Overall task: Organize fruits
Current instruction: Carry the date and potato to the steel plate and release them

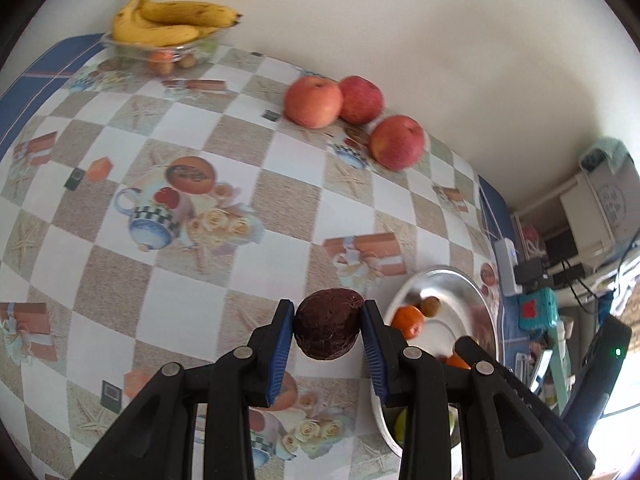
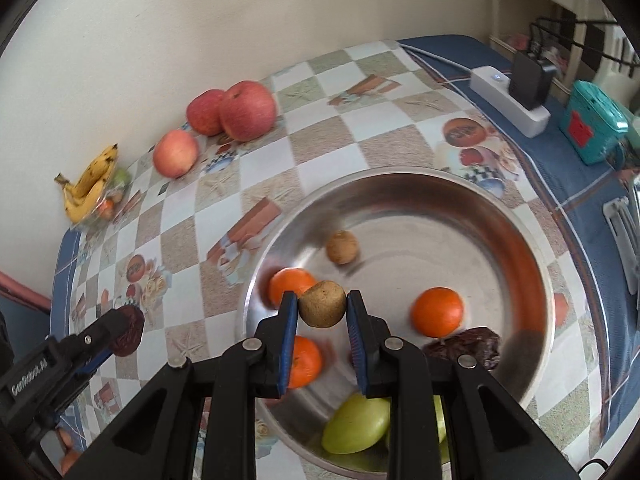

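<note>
Blue pads of the left claw (image 1: pixel 328 330) pinch a dark, wrinkled, purple-brown fruit (image 1: pixel 326 324), held above the checked tablecloth (image 1: pixel 180 272) just left of the steel bowl (image 1: pixel 476 300). From the right wrist view that same claw (image 2: pixel 120 334) shows at the near left, off the bowl's rim. The right claw (image 2: pixel 322 310) is pressed onto a small, round, tan-brown fruit (image 2: pixel 322 304), carried over the near left part of the steel bowl (image 2: pixel 532 264).

Inside the bowl, nearest the camera, lie green fruits (image 2: pixel 358 424), partly hidden by the claw's frame. Beyond them sit three oranges: one near (image 2: pixel 306 362), one at the left (image 2: pixel 290 286) and one at the right (image 2: pixel 438 312), with another dark wrinkled fruit (image 2: pixel 472 346) touching the right one. A second tan fruit (image 2: pixel 342 247) rests further in, blurred.

Farther across the table (image 2: pixel 320 148), three red apples (image 2: pixel 248 111) sit by the wall; two touch, the third lies apart. In the far left corner bananas (image 1: pixel 172 20) top a clear dish (image 1: pixel 120 46) of small fruits. At the far right edge stand a white power strip (image 2: pixel 508 104) and a teal box (image 2: pixel 592 128).
</note>
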